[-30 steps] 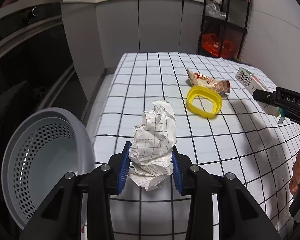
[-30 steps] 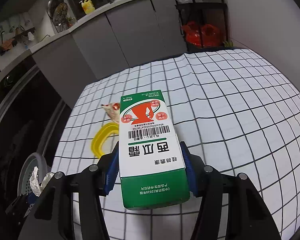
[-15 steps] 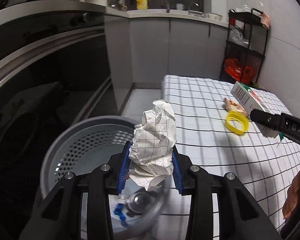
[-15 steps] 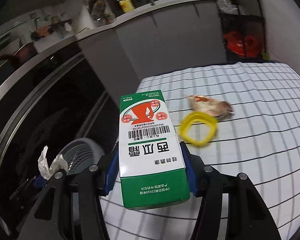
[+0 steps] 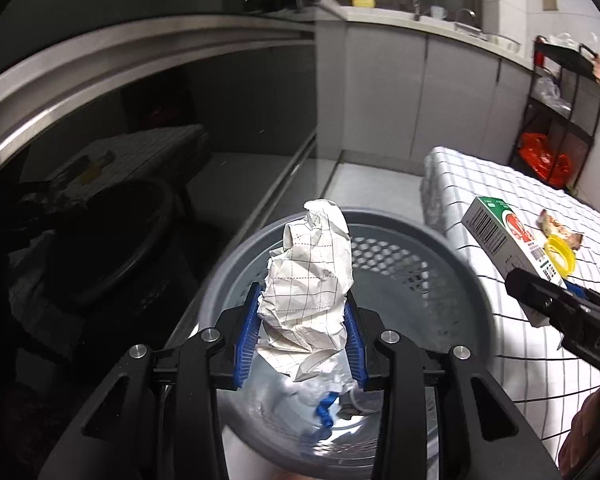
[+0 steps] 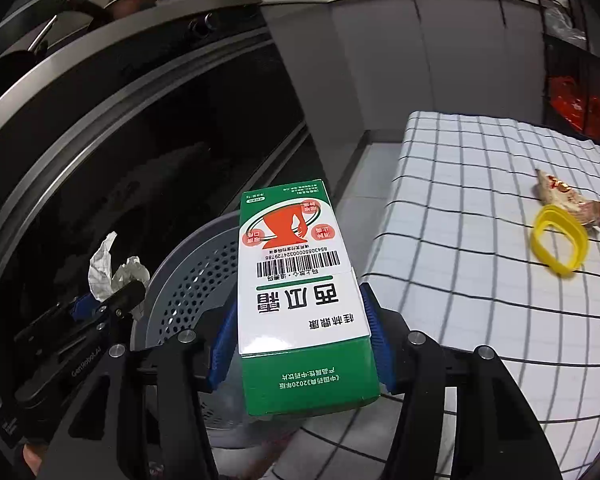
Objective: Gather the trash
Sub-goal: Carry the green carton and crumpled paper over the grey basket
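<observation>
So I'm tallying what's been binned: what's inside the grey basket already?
In the grey basket, something clear and crinkled with a blue piece lies at the bottom. The crumpled paper, in the left hand-held gripper, hides the rest.

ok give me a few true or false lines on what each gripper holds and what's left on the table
1. The left gripper is shut on the crumpled paper. True.
2. The paper already lies loose in the grey basket. False: it is held over the basket.
3. The right gripper holds a green and white box. True.
4. The yellow ring is inside the basket. False: it lies on the checked tablecloth.
5. The snack wrapper lies beside the ring. True.
</observation>
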The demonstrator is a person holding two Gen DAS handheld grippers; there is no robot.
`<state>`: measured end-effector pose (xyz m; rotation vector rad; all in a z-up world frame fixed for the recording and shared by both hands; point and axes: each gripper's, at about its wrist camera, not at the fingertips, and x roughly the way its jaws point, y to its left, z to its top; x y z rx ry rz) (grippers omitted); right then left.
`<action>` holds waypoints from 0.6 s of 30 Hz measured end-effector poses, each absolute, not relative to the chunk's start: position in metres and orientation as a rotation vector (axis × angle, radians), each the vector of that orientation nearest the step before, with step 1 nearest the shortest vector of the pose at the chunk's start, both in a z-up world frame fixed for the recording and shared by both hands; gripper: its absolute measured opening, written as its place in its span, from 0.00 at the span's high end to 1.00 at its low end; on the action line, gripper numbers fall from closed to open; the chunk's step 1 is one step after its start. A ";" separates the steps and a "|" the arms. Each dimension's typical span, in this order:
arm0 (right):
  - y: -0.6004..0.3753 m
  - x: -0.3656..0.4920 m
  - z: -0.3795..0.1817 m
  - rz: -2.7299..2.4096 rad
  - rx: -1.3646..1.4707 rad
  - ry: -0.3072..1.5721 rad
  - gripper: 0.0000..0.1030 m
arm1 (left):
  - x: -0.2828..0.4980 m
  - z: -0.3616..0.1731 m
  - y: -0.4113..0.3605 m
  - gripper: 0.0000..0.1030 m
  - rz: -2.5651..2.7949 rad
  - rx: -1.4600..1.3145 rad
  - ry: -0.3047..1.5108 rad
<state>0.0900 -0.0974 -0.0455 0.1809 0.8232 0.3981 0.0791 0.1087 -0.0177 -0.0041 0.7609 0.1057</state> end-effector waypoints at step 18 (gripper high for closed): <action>-0.067 0.106 -0.070 0.434 0.149 0.906 0.47 | 0.086 -0.034 0.123 0.60 0.124 -0.016 0.833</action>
